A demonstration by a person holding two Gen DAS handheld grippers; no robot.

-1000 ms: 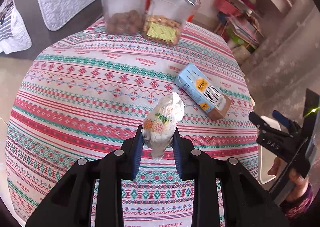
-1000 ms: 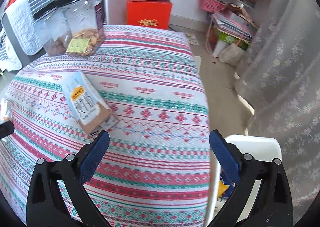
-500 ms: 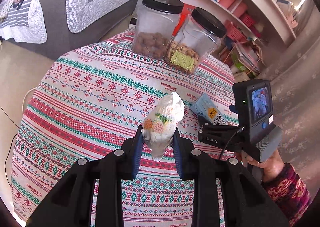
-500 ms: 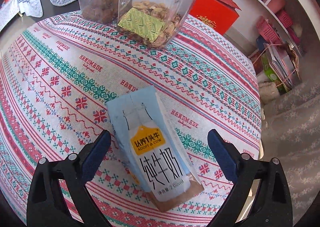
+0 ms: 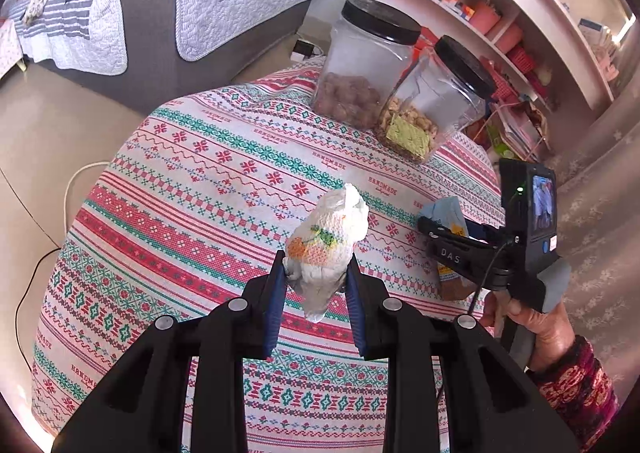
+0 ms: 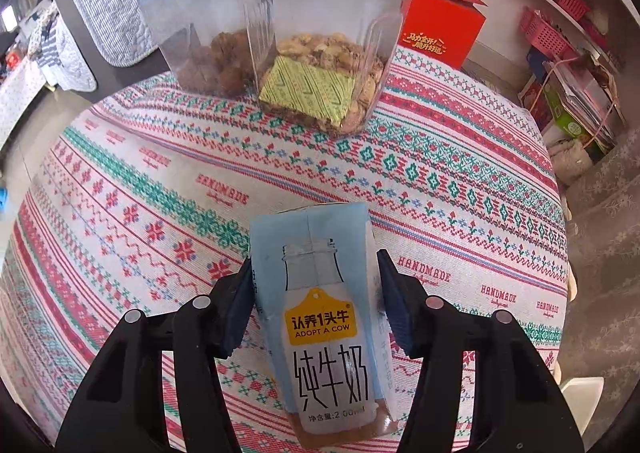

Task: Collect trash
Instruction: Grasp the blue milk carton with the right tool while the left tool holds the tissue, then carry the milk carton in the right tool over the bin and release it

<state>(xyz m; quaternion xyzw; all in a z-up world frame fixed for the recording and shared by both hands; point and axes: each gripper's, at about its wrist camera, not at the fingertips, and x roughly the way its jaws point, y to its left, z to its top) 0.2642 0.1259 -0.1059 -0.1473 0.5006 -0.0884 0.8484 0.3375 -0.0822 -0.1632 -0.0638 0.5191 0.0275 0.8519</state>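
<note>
Your left hand-held gripper (image 5: 316, 285) is clamped on the crumpled paper napkin (image 5: 326, 249), held clear above the patterned tablecloth of the worktop (image 5: 200, 189); that piece of trash is already picked up and only needs carrying to wherever you are collecting it, a place neither view shows. Toward the back of the worktop stand two plastic jars (image 5: 368, 73) of nuts, which look like things to leave alone. Further right, your right hand-held gripper (image 6: 314, 305) straddles the milk carton (image 6: 320, 313), which lies flat on the cloth. Its blue pads sit right at the carton's two long sides, but you cannot tell whether they are pressing yet. This looks like the grasping step for the second item. Next, squeeze firmly across the carton's width, then lift straight up, keeping it away from the jars just beyond.
</note>
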